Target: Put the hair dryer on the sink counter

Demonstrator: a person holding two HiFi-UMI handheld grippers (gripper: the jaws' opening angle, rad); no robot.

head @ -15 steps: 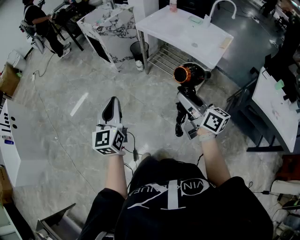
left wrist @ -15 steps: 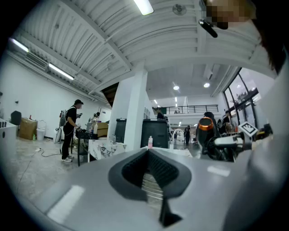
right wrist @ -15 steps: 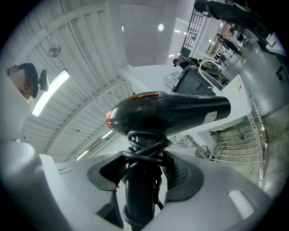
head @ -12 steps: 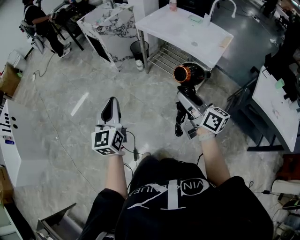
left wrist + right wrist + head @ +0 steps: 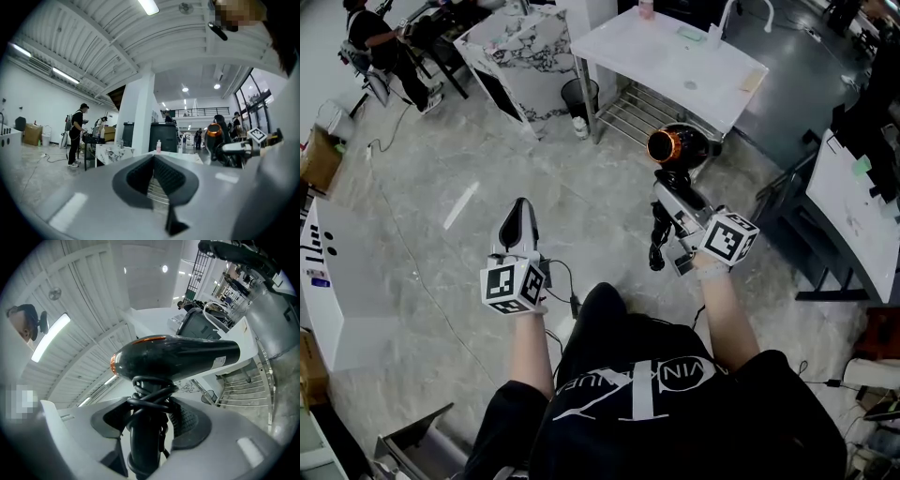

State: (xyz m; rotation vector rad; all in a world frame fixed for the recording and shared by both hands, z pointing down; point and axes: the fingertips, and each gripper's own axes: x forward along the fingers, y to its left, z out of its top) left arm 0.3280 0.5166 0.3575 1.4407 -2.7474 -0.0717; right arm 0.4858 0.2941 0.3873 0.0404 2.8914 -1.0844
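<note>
You stood in a big open hall set up as a test space rather than a real home. A white sink counter [image 5: 675,66] with a faucet [image 5: 741,14] and a marble-patterned counter [image 5: 520,47] stood free on a polished grey floor [image 5: 441,169]. Strip lights [image 5: 149,6] hung under a ribbed metal ceiling [image 5: 93,42], a cable [image 5: 384,202] trailed across the floor, and a person [image 5: 77,133] worked at a table.

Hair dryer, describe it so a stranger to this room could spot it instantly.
Find the white sink counter at the top of the head view. Before it, above the grey floor, the right gripper grips the hair dryer by its cord-wrapped handle: glossy black, with an orange ring nothing nearby shares.
</note>
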